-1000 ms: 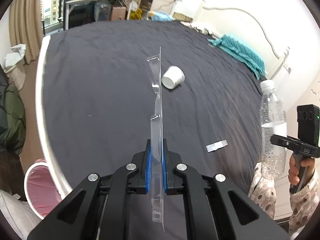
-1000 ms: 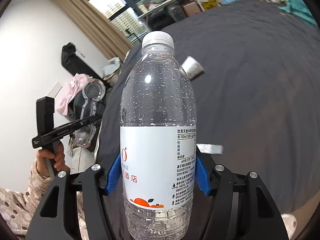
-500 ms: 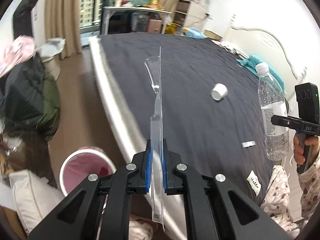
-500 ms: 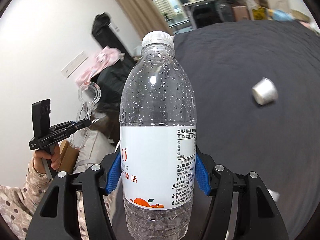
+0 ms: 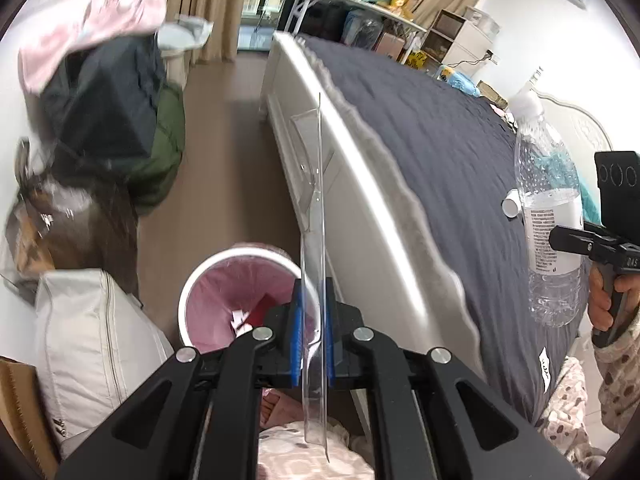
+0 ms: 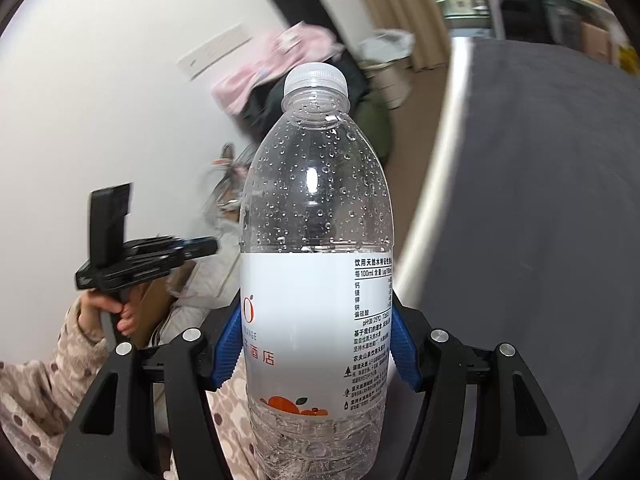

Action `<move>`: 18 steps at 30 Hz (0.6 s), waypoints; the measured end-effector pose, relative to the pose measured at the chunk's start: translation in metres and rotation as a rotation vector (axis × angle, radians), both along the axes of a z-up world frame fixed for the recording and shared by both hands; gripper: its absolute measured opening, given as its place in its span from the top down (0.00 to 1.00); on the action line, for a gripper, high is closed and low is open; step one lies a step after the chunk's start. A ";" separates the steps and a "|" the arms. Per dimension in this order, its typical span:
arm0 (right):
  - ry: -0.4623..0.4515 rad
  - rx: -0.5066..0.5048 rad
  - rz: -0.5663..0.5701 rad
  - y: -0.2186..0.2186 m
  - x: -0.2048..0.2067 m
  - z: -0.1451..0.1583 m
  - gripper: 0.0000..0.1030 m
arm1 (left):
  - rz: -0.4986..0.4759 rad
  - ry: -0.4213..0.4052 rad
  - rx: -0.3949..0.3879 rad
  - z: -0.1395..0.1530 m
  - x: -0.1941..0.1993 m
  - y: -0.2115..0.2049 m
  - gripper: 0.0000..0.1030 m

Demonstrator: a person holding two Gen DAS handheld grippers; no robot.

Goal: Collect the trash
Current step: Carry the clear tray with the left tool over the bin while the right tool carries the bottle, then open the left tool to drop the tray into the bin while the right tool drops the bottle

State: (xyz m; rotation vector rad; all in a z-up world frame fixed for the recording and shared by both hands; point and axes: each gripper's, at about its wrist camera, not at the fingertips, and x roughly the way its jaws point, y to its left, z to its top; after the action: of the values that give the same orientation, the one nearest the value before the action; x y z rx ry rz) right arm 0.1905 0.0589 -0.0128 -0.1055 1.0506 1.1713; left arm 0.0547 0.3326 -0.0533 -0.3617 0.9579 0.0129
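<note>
Both your grippers are loaded, and the pink-lined bin sits on the floor by the bed.

Left wrist view: your left gripper (image 5: 312, 316) tilts downward, its blue pads clenched on a thin clear plastic package (image 5: 314, 216) that stands edge-on above the trash bin (image 5: 208, 280), which has scraps inside. At far right, your right hand (image 5: 604, 304), in a dotted sleeve, grips the other tool's handle, holding the water bottle (image 5: 550, 216) upright over the dark bedspread (image 5: 460, 168); a white cup (image 5: 511, 205) lies there on its side. Right wrist view: your right gripper (image 6: 316, 344) grasps that bottle at its white label, cap on, droplets inside. The label shows an orange fruit picture, "酒店", and "饮用天然水"; the smaller print is too fine to read. Your left hand (image 6: 108, 312) holds its tool at lower left.
</note>
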 end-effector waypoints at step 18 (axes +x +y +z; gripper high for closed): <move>-0.003 -0.261 0.250 0.183 -0.003 -0.113 0.41 | -0.069 0.088 -0.247 -0.121 0.020 0.100 0.92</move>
State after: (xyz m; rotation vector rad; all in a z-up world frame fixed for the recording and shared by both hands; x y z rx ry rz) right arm 0.1871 0.2416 -0.1262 -0.4549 1.2090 1.2508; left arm 0.0752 0.4321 -0.1747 -0.5590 1.0615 -0.1551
